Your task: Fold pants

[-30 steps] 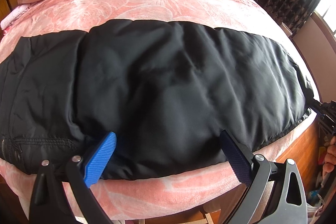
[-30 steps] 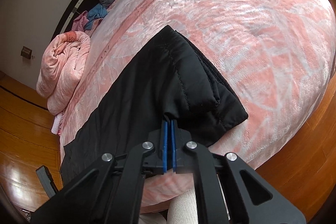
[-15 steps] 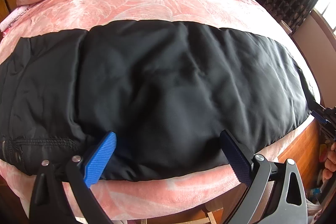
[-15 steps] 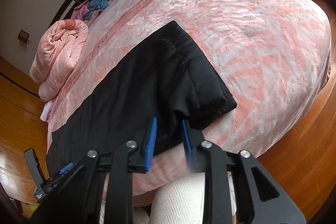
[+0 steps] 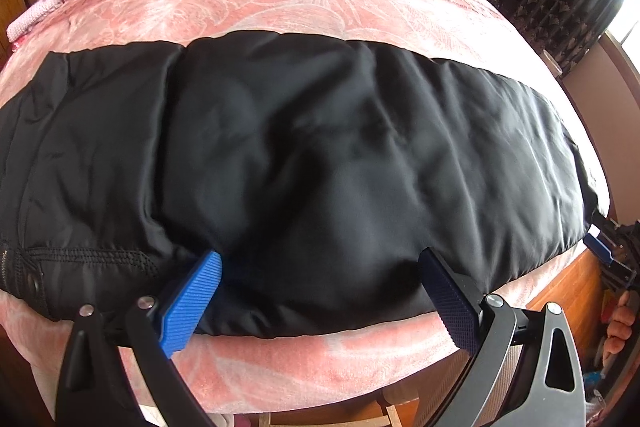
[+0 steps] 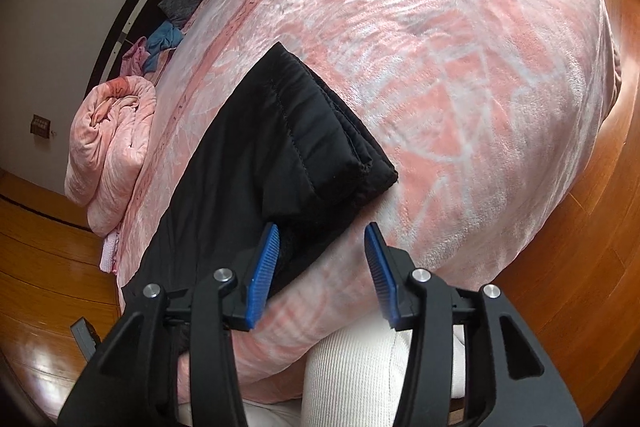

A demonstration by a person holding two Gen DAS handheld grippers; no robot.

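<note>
1. Since the earlier frame the right gripper [image 6: 320, 267] has let go of the pants [image 5: 320, 163]: its jaws, then pressed together on the hem corner, are now opening, and no cloth is pinched between them; only the left pad lies against the cloth edge. The hem [image 6: 320, 139] has dropped flat onto the bed [image 6: 480, 67].
2. Left gripper [image 5: 320, 287]: unchanged, spread wide, both pads resting on the near edge of the pants without pinching it.
3. Location: the pants lie along the near edge of the bed, the near side almost at the brink, the hem end toward the bed's right corner in the left wrist view.
4. Orientation: the long axis runs parallel to that near edge, with the waist and its stitched seam [image 5: 80, 255] at the left and the hem at the right. The legs appear already laid one upon the other.
5. Handling, judged: padded, quilted cloth with a sheen, so soft, limp, light but bulky, and probably slippery; a thick fold will tend to spring open or slide.
6. Where to grip, judged: both layers together at the hem corners, or at the doubled near edge, well in from the brink so the pads bite the full thickness.
7. Risk, judged: a shallow pinch may catch only the top layer.
</note>
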